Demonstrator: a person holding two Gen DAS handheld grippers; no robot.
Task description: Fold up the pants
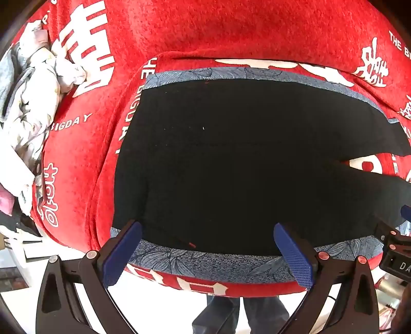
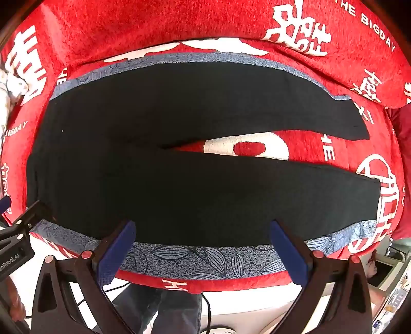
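On a blue leaf-print cloth (image 2: 205, 254) lie the black pants (image 2: 179, 185), spread flat, waist to the left and the two legs splayed apart to the right. Beneath is a red blanket (image 2: 154, 23) with white lettering. Both the left gripper (image 1: 208, 253) and right gripper (image 2: 203, 250) hover spread wide at the near edge, holding nothing. Crumpled pale clothes (image 1: 36, 84) sit far left.

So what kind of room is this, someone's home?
Probably a home living room or bedroom: black pants lie flat on a cushion under a red blanket printed with white characters, and a heap of crumpled laundry sits at the left.
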